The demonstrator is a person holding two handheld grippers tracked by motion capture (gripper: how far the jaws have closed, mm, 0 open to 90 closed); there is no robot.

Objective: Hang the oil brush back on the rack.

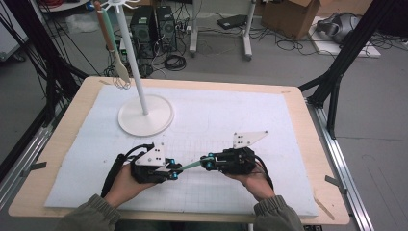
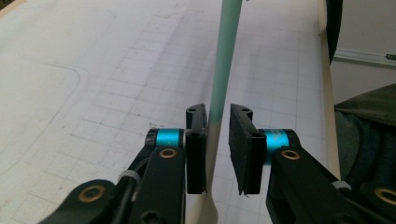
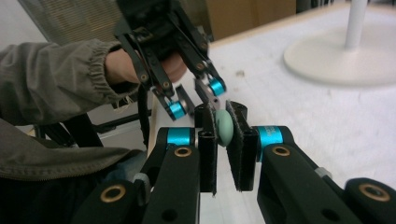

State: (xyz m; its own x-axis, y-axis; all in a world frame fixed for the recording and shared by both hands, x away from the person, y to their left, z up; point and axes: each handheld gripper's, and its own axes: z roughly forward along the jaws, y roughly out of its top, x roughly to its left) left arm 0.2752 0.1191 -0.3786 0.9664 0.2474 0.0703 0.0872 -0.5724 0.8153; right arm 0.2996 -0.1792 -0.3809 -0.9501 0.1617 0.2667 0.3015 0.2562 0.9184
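A mint-green utensil handle [image 1: 191, 165] spans the gap between the two grippers, just above the white gridded mat [image 1: 250, 120]. The right gripper [image 3: 224, 140] has its jaws closed on the handle's rounded end. The left gripper [image 2: 217, 149] has its jaws a little apart around the pale lower shaft, one pad touching it. Well beyond stands a white hanging stand [image 1: 145, 114] with a whisk [image 1: 115, 53] hung from it; nothing lies between.
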